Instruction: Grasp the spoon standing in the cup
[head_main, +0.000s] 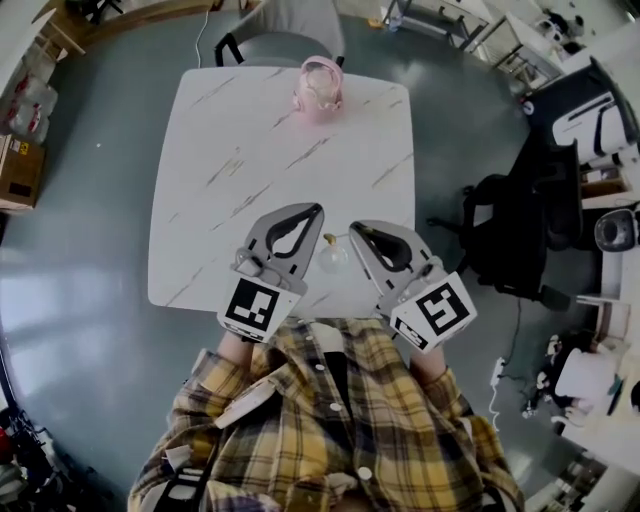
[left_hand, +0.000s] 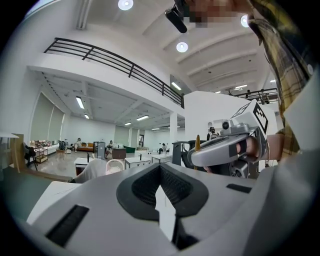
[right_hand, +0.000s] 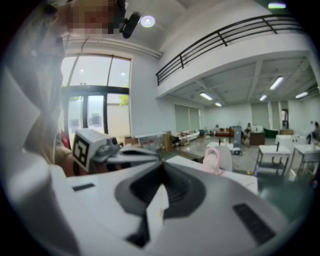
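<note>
A small clear cup (head_main: 333, 257) stands near the table's front edge, with a thin gold-handled spoon (head_main: 329, 240) upright in it. The cup sits between my two grippers, apart from both. My left gripper (head_main: 317, 209) is just left of it with its jaws shut and empty. Just right of the cup, my right gripper (head_main: 355, 228) is shut and empty too. In the left gripper view the shut jaws (left_hand: 160, 169) point level, and the spoon's handle tip (left_hand: 197, 142) shows beside the right gripper (left_hand: 225, 149). The right gripper view shows its own shut jaws (right_hand: 162, 167) and the left gripper (right_hand: 100, 147).
The white marbled table (head_main: 250, 130) carries a pink object (head_main: 319, 88) at its far edge, also seen as the pink object (right_hand: 212, 160) in the right gripper view. A grey chair (head_main: 290, 30) stands behind the table and black office chairs (head_main: 520, 230) to the right.
</note>
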